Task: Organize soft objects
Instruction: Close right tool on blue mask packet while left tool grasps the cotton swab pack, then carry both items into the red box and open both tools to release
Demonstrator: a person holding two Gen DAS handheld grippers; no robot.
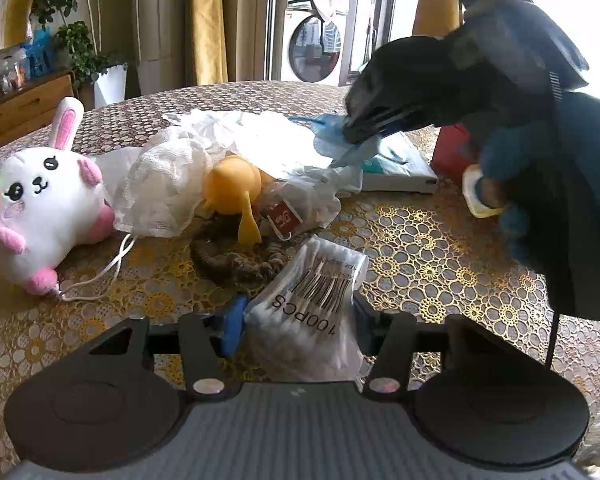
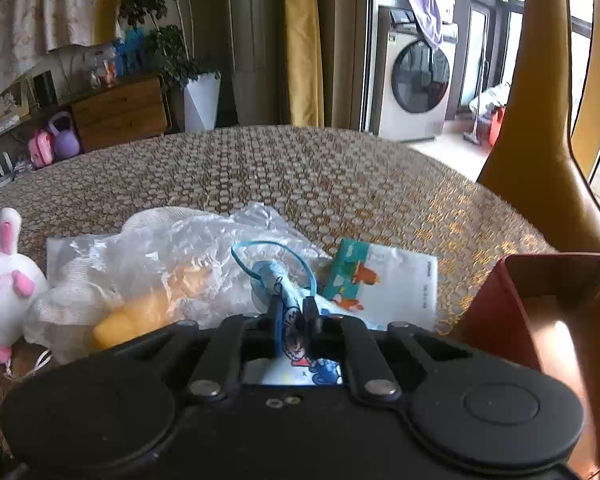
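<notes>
Right tool (image 2: 294,312) pinches blue mask (image 2: 266,276); left tool (image 1: 298,316) clamps swab bag (image 1: 312,300) beside bunny (image 1: 40,200).

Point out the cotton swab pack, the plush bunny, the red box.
cotton swab pack (image 1: 320,292), left wrist view, on its barcode label.
plush bunny (image 1: 40,196), left wrist view, on its face.
red box (image 2: 496,304), right wrist view, on its outer left wall.

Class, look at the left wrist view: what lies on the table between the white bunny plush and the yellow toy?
A bunched white mesh pouch lies between the bunny plush and the yellow toy, seen in the left wrist view.
</notes>
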